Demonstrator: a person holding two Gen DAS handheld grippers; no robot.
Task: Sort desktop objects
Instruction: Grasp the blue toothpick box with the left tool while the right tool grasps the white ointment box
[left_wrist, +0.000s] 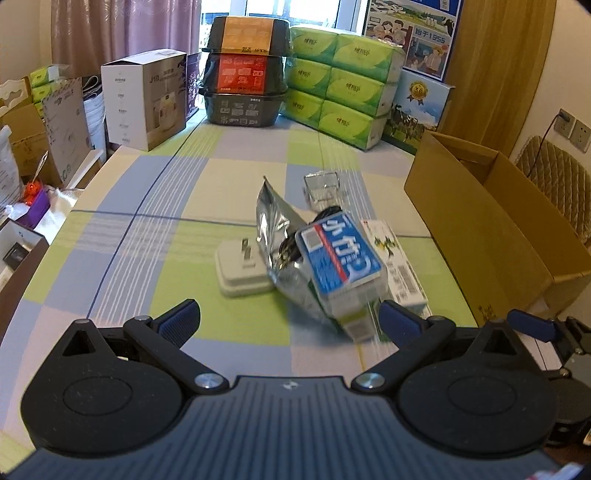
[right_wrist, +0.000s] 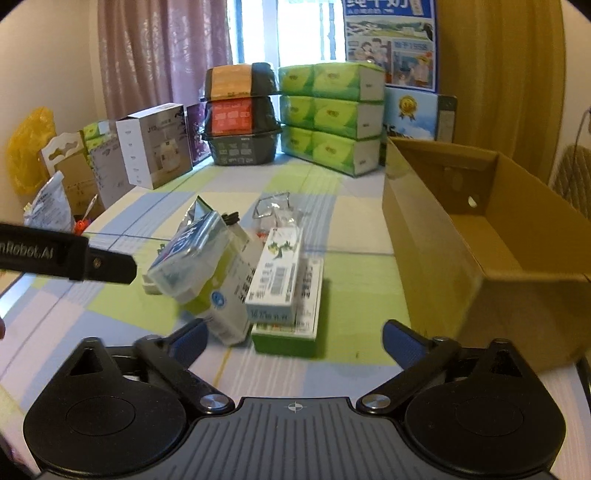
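Observation:
A heap of small items lies mid-table: a blue-labelled clear pack (left_wrist: 338, 258) (right_wrist: 192, 251) leaning on a silver foil bag (left_wrist: 275, 225), a white plug adapter (left_wrist: 240, 266), a clear plastic holder (left_wrist: 323, 186) (right_wrist: 271, 208), and a white carton with a barcode (left_wrist: 397, 266) (right_wrist: 277, 273) stacked on a green-edged box (right_wrist: 288, 332). My left gripper (left_wrist: 291, 319) hovers open just short of the heap. My right gripper (right_wrist: 295, 343) is open too, close to the green-edged box, with nothing between its fingers. The left gripper's body (right_wrist: 66, 254) shows at the left of the right wrist view.
An open brown cardboard box (left_wrist: 480, 229) (right_wrist: 461, 251) stands on the right side of the checked tablecloth. Green tissue packs (left_wrist: 340, 85), stacked black bowls (left_wrist: 245, 70) and a white appliance box (left_wrist: 144, 99) line the far edge. Clutter sits off the left edge.

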